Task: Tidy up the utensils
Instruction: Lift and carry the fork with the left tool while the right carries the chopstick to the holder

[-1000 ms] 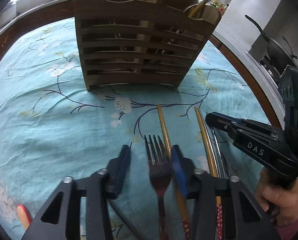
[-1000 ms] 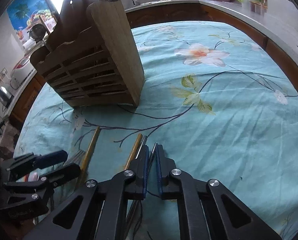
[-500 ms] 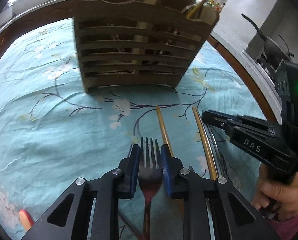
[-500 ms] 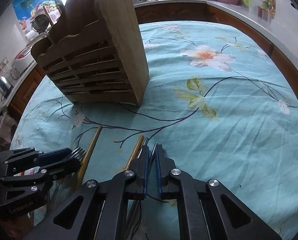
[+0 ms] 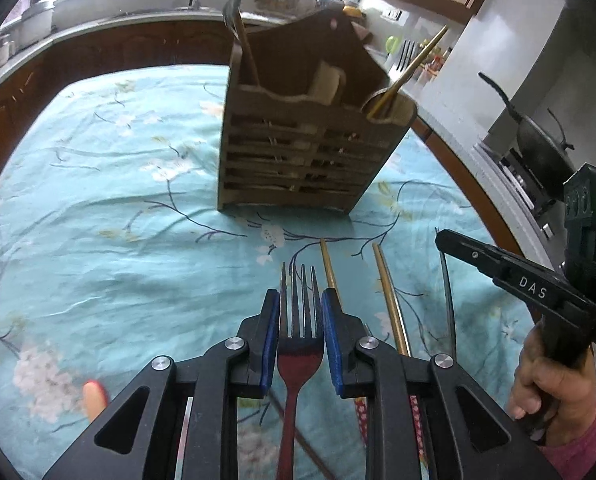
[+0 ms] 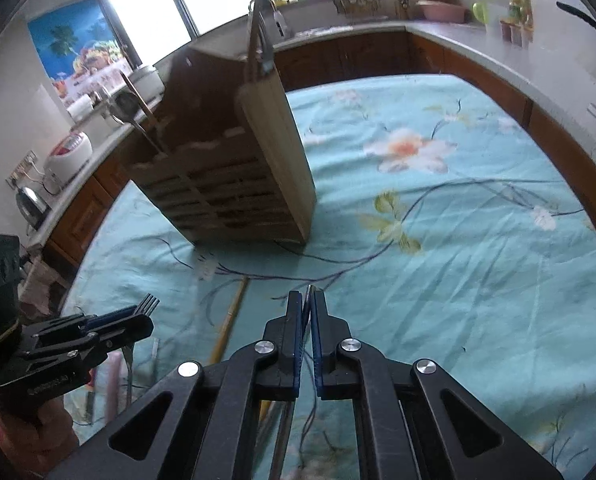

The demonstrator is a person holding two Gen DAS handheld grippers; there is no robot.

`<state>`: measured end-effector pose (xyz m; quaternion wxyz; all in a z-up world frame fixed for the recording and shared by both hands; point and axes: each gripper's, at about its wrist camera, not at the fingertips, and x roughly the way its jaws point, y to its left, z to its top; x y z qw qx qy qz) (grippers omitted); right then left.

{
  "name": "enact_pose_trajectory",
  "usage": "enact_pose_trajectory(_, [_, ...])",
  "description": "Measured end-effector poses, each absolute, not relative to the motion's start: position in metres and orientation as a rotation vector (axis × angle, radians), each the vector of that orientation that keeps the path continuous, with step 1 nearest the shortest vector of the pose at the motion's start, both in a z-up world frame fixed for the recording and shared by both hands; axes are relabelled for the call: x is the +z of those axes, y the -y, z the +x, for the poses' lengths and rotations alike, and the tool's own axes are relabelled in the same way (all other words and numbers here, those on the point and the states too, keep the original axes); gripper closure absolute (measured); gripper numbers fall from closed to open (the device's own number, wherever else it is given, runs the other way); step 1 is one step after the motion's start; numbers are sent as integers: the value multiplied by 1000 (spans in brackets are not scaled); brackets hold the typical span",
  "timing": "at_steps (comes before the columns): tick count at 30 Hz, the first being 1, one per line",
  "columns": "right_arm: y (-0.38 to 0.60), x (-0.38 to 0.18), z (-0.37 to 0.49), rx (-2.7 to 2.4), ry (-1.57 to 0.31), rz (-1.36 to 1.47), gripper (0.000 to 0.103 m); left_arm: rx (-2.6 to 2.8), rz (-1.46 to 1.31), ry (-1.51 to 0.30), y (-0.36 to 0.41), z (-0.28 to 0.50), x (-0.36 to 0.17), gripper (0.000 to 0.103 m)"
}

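Observation:
My left gripper (image 5: 298, 312) is shut on a fork (image 5: 299, 320) with a dark red handle and holds it above the cloth, tines forward. The wooden slatted utensil holder (image 5: 305, 152) stands ahead, with a gold utensil (image 5: 407, 68) and others in it. My right gripper (image 6: 307, 312) is shut on a thin steel utensil (image 6: 308, 294), lifted off the table; the holder (image 6: 234, 184) stands ahead to its left. Two gold chopsticks (image 5: 389, 300) lie on the cloth between the grippers. The right gripper also shows in the left wrist view (image 5: 441, 236).
A teal floral tablecloth (image 6: 437, 240) covers the table. A red-tipped item (image 5: 94, 396) lies at the front left. A wooden counter edge (image 6: 497, 80) rings the table, with a wok (image 5: 537, 144) on the stove at right and appliances (image 6: 66, 156) at left.
My left gripper closed on the fork and lifted it. My right gripper rose with the thin utensil. Both views now sit higher and farther from the holder.

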<state>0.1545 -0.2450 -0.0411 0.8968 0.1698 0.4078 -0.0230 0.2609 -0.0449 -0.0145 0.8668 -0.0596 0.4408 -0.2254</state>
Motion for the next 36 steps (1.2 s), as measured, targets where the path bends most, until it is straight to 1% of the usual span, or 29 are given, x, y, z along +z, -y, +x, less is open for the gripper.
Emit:
enact_pose_trajectory(15, [228, 11, 129, -15, -722, 327, 100, -456, -157, -788, -1, 192, 43, 87])
enact_pose_trajectory(17, [226, 17, 126, -11, -709, 325, 100, -459, -168, -775, -7, 184, 48, 90])
enact_pose_trajectory(18, [225, 19, 124, -10, -703, 324, 100, -461, -176, -771, -10, 181, 51, 102])
enact_pose_trajectory(28, [215, 39, 113, 2, -648, 306, 100, -457, -214, -739, -24, 169, 61, 103])
enact_pose_trajectory(36, [214, 56, 108, -6, -585, 303, 100, -452, -270, -665, -38, 165, 79, 103])
